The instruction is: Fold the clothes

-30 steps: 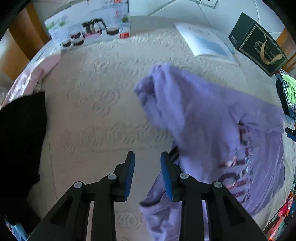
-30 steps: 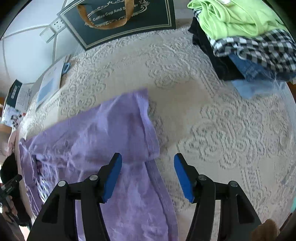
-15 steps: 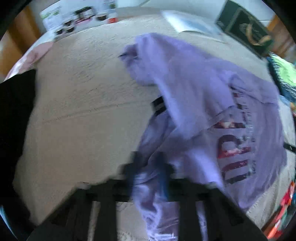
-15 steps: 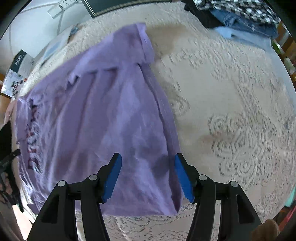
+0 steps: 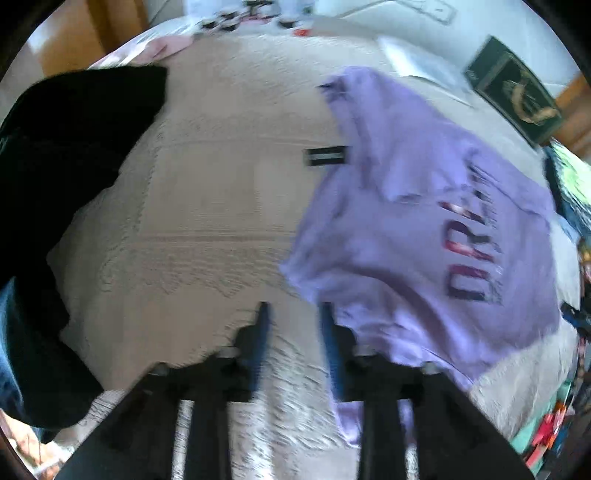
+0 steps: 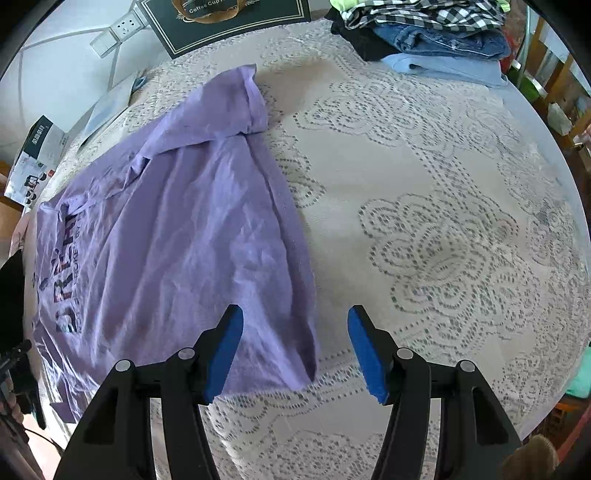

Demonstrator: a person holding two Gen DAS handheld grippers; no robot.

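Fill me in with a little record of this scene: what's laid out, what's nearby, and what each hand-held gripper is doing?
garment: purple T-shirt, spread print side up on the lace bedcover
print: dark lettering across the chest
finished stack: folded clothes pile at the far edge
other items: black garment; dark green gift bag
left hand-held gripper: open, holding nothing
right hand-held gripper: open, above the shirt's near corner

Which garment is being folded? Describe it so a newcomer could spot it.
On the lace-covered table, left of the right gripper, the purple T-shirt lies spread out. Unlike the folded stack at the far edge, it is unfolded, with dark block lettering across its chest.
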